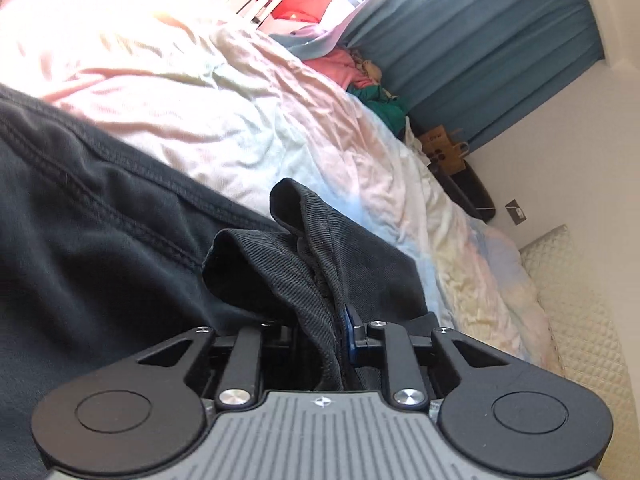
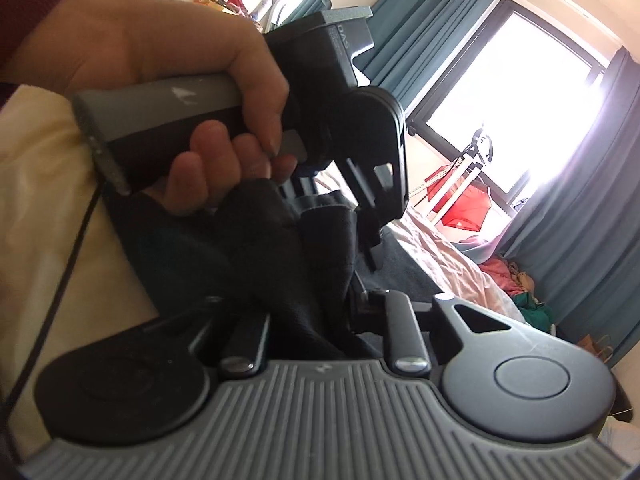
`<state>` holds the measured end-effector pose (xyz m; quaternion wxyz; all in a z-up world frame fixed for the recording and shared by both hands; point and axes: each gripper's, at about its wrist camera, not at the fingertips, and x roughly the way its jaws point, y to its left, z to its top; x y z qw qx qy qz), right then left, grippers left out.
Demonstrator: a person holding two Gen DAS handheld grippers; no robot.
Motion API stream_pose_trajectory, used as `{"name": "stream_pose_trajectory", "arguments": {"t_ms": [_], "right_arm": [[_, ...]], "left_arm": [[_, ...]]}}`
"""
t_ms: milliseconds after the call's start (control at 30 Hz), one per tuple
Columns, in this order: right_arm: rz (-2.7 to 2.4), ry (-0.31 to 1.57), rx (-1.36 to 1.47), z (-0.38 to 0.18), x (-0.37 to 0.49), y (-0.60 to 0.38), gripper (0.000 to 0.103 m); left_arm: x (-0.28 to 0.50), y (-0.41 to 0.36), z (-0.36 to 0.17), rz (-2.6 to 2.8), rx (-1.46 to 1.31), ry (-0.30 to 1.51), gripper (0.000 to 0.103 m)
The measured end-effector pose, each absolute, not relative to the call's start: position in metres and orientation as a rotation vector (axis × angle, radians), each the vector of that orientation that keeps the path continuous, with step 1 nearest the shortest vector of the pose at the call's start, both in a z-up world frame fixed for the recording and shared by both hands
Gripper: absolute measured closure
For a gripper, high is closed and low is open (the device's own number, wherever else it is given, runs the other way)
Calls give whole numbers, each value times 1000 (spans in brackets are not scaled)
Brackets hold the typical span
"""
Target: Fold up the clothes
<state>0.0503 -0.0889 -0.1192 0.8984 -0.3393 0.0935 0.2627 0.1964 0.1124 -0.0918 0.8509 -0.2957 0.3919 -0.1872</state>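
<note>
Bunching between both pairs of jaws, the dark garment is pinched by each.

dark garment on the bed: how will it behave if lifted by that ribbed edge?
Dark garment likely floppy: its ribbed edge already bunches and folds over in the left gripper. Probably drapes, not holds shape. The fabric looks matte and textured, so slipping seems unlikely.

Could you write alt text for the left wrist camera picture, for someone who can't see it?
A hand-held left gripper at the bottom of the picture has its jaws closed on a bunched edge of a dark garment lying on a rumpled pale bed cover. Behind are a pile of colourful clothes, teal curtains and a bright window.
</note>
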Motion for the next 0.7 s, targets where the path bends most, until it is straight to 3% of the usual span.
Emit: {"name": "stream_pose_trajectory", "arguments": {"t_ms": [67, 300, 400, 500, 700], "right_arm": [[606, 220, -647, -115, 44, -90, 64], [644, 256, -289, -72, 38, -127, 64], [520, 264, -176, -62, 55, -152, 64], [395, 336, -66, -66, 75, -179, 64], [248, 492, 121, -99, 103, -217, 64]], "left_arm": [[196, 123, -85, -385, -602, 814, 81], [194, 150, -102, -296, -522, 885, 77], [194, 157, -102, -292, -511, 876, 69], [189, 159, -99, -240, -488, 856, 49], [169, 163, -81, -191, -492, 757, 35]]}}
